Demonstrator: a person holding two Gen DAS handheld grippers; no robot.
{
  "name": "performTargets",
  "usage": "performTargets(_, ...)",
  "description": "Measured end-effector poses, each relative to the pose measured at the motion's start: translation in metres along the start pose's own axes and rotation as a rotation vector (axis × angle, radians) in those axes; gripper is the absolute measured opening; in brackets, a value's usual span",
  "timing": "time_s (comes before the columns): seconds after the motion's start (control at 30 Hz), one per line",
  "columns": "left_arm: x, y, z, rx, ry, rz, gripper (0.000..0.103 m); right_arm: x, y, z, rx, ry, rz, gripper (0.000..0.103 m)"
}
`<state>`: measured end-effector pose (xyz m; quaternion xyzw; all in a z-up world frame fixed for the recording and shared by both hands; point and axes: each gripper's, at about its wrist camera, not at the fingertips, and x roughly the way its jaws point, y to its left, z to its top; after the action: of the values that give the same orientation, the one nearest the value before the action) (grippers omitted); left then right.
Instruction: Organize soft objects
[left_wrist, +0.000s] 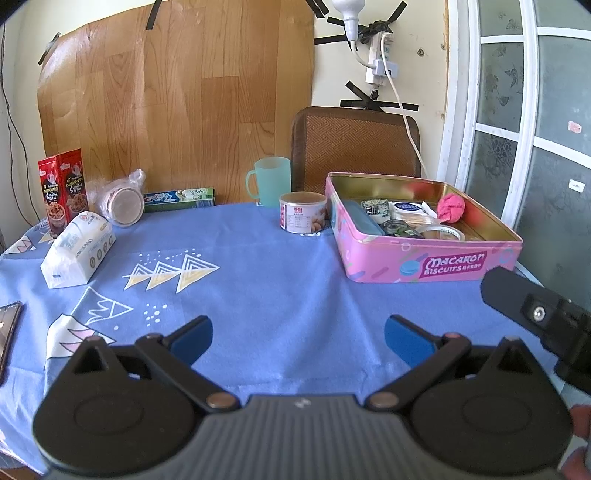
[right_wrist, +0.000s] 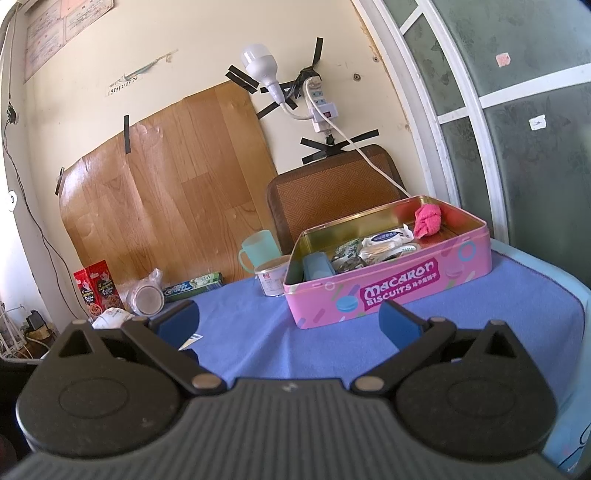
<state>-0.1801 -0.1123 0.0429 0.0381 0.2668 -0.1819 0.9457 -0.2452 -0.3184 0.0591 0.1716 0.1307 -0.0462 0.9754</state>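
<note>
A pink cloth ball (left_wrist: 450, 208) lies in the far right corner of the open pink Macaron biscuit tin (left_wrist: 424, 264), among small packets and a tape roll. It also shows in the right wrist view (right_wrist: 427, 220), inside the tin (right_wrist: 388, 291). A white tissue pack (left_wrist: 75, 251) lies at the left on the blue tablecloth. My left gripper (left_wrist: 298, 338) is open and empty above the cloth, well short of the tin. My right gripper (right_wrist: 290, 319) is open and empty in front of the tin; part of it shows at the left view's right edge (left_wrist: 535, 314).
At the back stand a mint cup (left_wrist: 271, 181), a small can (left_wrist: 303, 218), a toothpaste box (left_wrist: 179, 199), a bagged jar (left_wrist: 123, 205) and a red snack box (left_wrist: 64, 188). A phone (left_wrist: 7, 332) lies at the left edge. A chair back (left_wrist: 356, 146) is behind the table.
</note>
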Motion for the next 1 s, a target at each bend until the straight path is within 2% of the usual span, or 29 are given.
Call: performTargets(1.0, 0.0034, 0.0000, -0.0015, 0.005, 0.022, 0.004, 0.103, 0.0007, -0.0019, -0.0016, 0.002, -0.003, 0.011, 0.103)
